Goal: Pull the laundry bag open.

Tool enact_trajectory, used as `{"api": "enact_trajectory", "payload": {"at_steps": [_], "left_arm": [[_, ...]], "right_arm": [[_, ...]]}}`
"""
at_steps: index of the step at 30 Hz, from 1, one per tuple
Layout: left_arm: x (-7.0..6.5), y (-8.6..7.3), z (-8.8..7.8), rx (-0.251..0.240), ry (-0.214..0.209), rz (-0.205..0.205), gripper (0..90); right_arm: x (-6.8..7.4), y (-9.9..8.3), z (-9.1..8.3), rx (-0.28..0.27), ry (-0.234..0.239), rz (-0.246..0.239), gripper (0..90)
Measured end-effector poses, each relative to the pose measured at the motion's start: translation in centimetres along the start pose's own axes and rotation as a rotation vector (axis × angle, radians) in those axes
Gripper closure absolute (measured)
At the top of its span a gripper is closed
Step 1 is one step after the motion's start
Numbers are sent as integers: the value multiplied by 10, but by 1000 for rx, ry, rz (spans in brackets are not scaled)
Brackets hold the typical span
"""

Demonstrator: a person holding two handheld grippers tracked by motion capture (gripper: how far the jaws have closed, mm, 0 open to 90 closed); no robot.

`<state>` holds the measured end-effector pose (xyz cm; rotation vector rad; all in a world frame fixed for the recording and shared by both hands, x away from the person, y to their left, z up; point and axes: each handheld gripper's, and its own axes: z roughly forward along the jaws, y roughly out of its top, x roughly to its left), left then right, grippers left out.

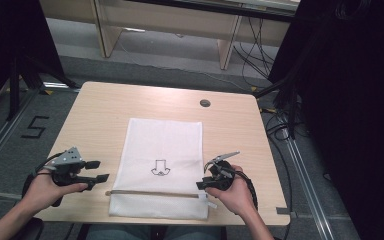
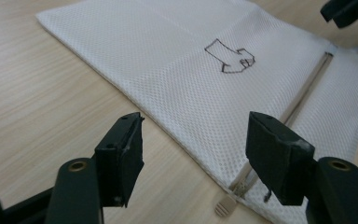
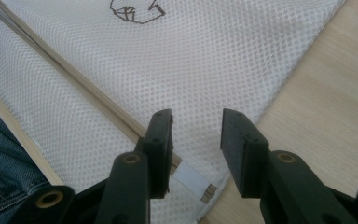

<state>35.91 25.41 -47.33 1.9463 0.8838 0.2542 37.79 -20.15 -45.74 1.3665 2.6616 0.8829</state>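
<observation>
The tabletop (image 1: 105, 105) carries one flat item: a white mesh bag (image 1: 165, 145), lying lengthwise with its zippered end toward the person. A small arrow-shaped mark (image 1: 160, 168) is drawn near its middle. The zipper (image 1: 155, 193) runs straight across the bag close to the near edge and appears fully closed along its visible length.

The left gripper (image 1: 94, 171) hovers just beside the bag's left edge, at the zipper's left end. Its jaws stand wide apart and hold nothing; in the left gripper view the beige zipper pull tab (image 2: 224, 206) lies on the tabletop between and below them.

The right gripper (image 1: 203, 184) sits over the bag's near right corner. Its jaws are parted to a moderate gap, pads clear of the fabric, nothing gripped. A small white label tab (image 3: 189, 178) lies at the zipper's right end, just beneath them.

Judged step: both grippers are free of the bag, with the zipper closed, which suits the end of a zipping pass. A further grip, if required, calls for lowering the left jaws squarely onto the thin pull tab while the right jaws pinch the corner fabric to anchor it.
</observation>
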Motion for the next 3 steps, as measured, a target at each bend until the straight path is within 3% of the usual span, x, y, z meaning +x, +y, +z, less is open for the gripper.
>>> {"api": "enact_trajectory", "payload": {"at_steps": [3], "left_arm": [[4,-1,-1,-12,23,-18,356]], "right_arm": [[0,0,1,-9,5,-1,634]]}}
